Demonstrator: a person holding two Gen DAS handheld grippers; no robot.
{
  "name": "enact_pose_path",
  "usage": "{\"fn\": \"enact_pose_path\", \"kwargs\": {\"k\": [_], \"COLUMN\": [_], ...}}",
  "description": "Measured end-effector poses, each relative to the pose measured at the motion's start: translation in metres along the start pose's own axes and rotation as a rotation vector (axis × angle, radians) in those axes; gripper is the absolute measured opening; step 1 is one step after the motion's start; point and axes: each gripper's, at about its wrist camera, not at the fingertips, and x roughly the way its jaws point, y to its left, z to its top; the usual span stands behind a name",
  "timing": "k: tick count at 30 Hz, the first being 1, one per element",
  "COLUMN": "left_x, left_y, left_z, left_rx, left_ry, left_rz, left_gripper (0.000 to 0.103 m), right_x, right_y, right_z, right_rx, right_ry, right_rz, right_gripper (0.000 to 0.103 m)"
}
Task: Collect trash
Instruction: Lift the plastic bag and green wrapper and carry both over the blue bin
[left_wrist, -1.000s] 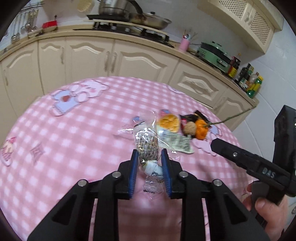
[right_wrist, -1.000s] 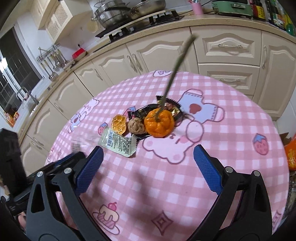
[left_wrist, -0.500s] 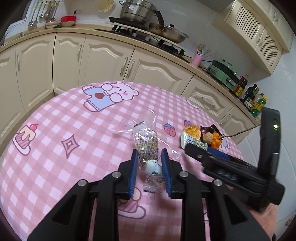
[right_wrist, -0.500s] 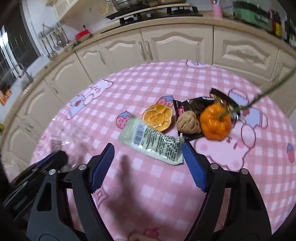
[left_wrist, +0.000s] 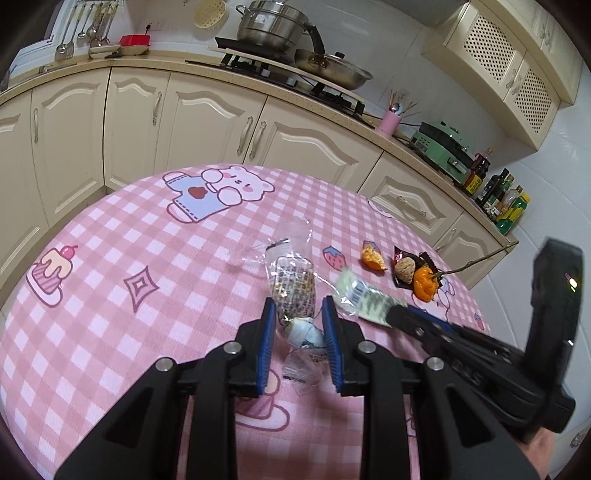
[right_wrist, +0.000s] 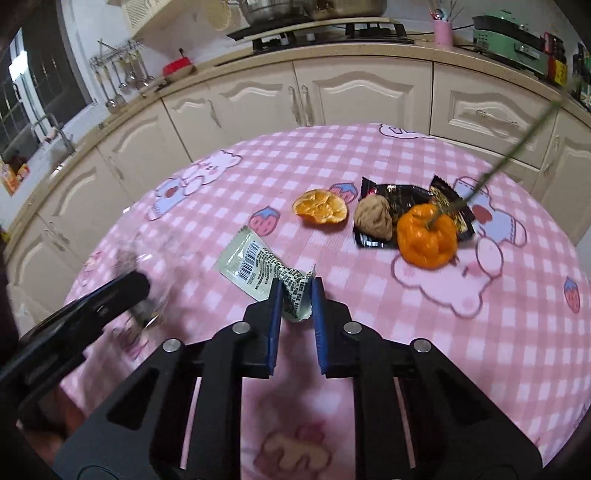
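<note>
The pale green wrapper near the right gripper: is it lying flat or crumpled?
Partly crumpled. The pale green wrapper lies flat at its barcode end, but the torn end bunches between the right gripper jaws.

left gripper (left_wrist: 298, 320): black frame | blue ribbed fingers (left_wrist: 266, 334) | silver screws

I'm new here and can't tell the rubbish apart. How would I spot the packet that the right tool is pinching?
On the pink checked tablecloth, look left of the orange peel and black wrapper. The packet is pale green with a barcode and black print, its torn end crumpled in the right tool.
</note>
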Motion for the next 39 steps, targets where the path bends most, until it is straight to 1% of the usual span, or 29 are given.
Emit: {"fn": "enact_pose_path", "kwargs": {"k": [9, 12, 15, 19, 21, 24, 27, 28, 31, 33, 34, 36, 37, 39], "left_x": [-0.015, -0.023, -0.031, -0.040, -0.041, -0.038, -0.035, -0.034, -0.031, -0.030, -0.030, -0.029, -0.029, -0.030], "left_y": [-0.003, -0.012, -0.033, -0.063, -0.076, -0.090, -0.098, -0.100, -0.104, -0.104, -0.103, -0.102, -0.102, -0.103], "left_z": [-0.004, -0.011, -0.021, -0.028, -0.031, -0.035, -0.043, -0.045, -0.051, -0.053, -0.053, -0.053, -0.054, -0.056], "left_rx": [0.024, 0.053, 0.099, 0.153, 0.165, 0.168, 0.176, 0.182, 0.190, 0.193, 0.194, 0.193, 0.192, 0.191], "left_ry": [-0.055, -0.061, -0.063, -0.071, -0.064, -0.050, -0.032, -0.029, -0.014, -0.007, -0.004, -0.003, -0.003, -0.002], "left_rz": [-0.050, -0.043, -0.042, -0.071, -0.092, -0.089, -0.084, -0.081, -0.074, -0.071, -0.070, -0.068, -0.069, -0.069], "left_gripper": [0.024, 0.024, 0.024, 0.024, 0.024, 0.024, 0.024, 0.024, 0.024, 0.024, 0.024, 0.024, 0.024, 0.024], "right_x": [-0.055, -0.074, -0.089, -0.114, -0.126, -0.131, -0.118, -0.115, -0.104, -0.104, -0.104, -0.105, -0.103, -0.092], "right_y": [-0.030, -0.042, -0.056, -0.077, -0.087, -0.100, -0.107, -0.107, -0.109, -0.111, -0.110, -0.108, -0.106, -0.097], "right_z": [-0.025, -0.033, -0.040, -0.050, -0.054, -0.060, -0.069, -0.072, -0.080, -0.081, -0.079, -0.076, -0.074, -0.070], "right_rx": [0.066, 0.085, 0.110, 0.147, 0.162, 0.167, 0.142, 0.135, 0.113, 0.097, 0.083, 0.061, 0.041, -0.024], "right_ry": [-0.077, -0.110, -0.132, -0.170, -0.188, -0.179, -0.094, -0.083, -0.024, -0.026, -0.033, -0.041, -0.034, -0.004], "right_rz": [0.041, 0.048, 0.051, 0.053, 0.051, 0.051, 0.066, 0.059, 0.043, 0.024, 0.009, 0.010, 0.024, 0.022], "right_gripper": [0.016, 0.016, 0.016, 0.016, 0.016, 0.016, 0.016, 0.016, 0.022, 0.045, 0.065, 0.065, 0.065, 0.065]}}
